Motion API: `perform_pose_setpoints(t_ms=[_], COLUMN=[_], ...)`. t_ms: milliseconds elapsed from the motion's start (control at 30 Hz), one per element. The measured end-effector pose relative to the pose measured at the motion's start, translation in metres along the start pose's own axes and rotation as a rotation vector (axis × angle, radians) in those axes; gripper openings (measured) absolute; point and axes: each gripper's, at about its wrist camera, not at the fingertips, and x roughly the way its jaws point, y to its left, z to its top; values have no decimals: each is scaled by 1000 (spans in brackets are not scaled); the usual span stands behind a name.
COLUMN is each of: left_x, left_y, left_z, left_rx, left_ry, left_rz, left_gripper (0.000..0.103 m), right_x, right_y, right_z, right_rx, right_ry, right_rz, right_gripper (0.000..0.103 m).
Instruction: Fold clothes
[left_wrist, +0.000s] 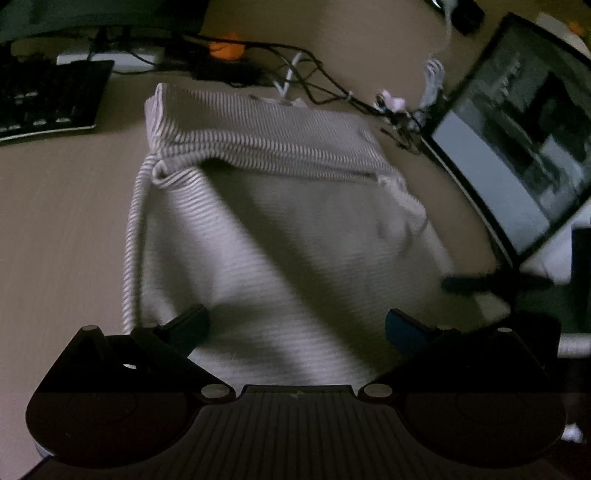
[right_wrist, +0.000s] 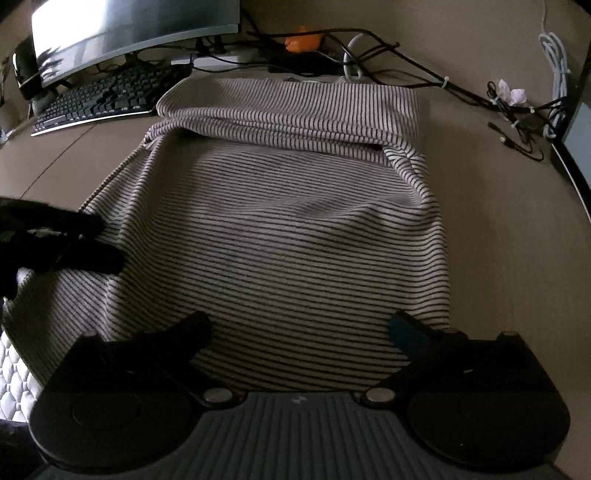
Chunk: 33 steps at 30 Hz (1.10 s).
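Between the fingers of the right gripper (right_wrist: 299, 332) there is only striped cloth lying below; the fingers stand wide apart and hold nothing. The left gripper (left_wrist: 297, 326) shows the same: its fingers are spread wide over the cloth and nothing is pinched in them. In the right wrist view, the dark tips of the left gripper reach over the left side of the cloth.

The striped garment (right_wrist: 280, 221) lies flat on the surface (right_wrist: 517, 240), with its far part already folded over into a thick band (right_wrist: 288, 118) across the top. The near edge passes under both grippers, so I cannot see where it ends.

I judge the garment to be light, soft and limp, a ribbed knit that stretches a little and does not slip easily. It will sag if it is lifted by one point only, so it is better to take it at two corners or along one edge, pinching all layers together. The right side edge is free and easy to reach.

Behind the garment are a keyboard (right_wrist: 107, 96), a monitor (right_wrist: 129, 33) and a bunch of cables (right_wrist: 406, 62), close to the folded band.
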Motion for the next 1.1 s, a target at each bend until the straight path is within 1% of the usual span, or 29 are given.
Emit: perform_pose_setpoints(t_ms=[133,200,233,267,300,333,400,433,500,533,600,667,700,800,867,900,933,1000,1033,1100], left_x=[-9,-12,-14,-17,-19,-21,-21,-17,-9,-4,4,8,8,6,4,3,2,-5,-9,-12], left_y=[-3,-5,-5,-5,-5,-4,-6,-7,-4,0,8,15,16,17,20,21,21,23,23,25], left_z=[-10,-13,-13,-12,-10,-8,-5,-1,5,8,15,17,16,15,15,17,18,26,31,46], left_rx=[79,117,105,93,71,48,34,33,27,8,-32,-52,-47,-26,-19,-30,-42,-65,-73,-92], left_ry=[35,49,50,52,49,46,12,1,-18,-17,-15,-10,-3,14,21,26,31,16,0,-23], left_rz=[52,74,73,72,42,10,-9,4,27,34,48,32,40,70,84,89,93,80,74,89], left_gripper=[103,103,103,103,103,103,103,103,103,103,103,103,103,103,103,103,103,103,103,103], right_x=[1,-1,-3,-7,-11,-16,-23,-23,-16,-10,2,14,19,21,23,22,18,4,-3,-17], right_y=[-5,-9,-11,-13,-14,-14,-14,-14,-13,-13,-19,-26,-30,-42,-47,-50,-51,-57,-60,-66], right_z=[1,1,1,2,2,4,9,14,23,27,32,33,33,28,29,31,33,39,46,61], right_rx=[-21,-20,-11,1,11,18,35,38,25,12,-4,-13,-18,-28,-29,-20,-9,19,35,67], right_ry=[10,27,28,17,3,-27,-94,-112,-136,-139,-130,-104,-93,-110,-105,-100,-99,-119,-127,-145], right_rz=[10,-14,-31,-42,-52,-54,-76,-98,-178,-225,-279,-322,-343,-373,-406,-414,-408,-332,-275,-156], right_gripper=[103,103,103,103,103,103,103,103,103,103,103,103,103,103,103,103,103,103,103,103])
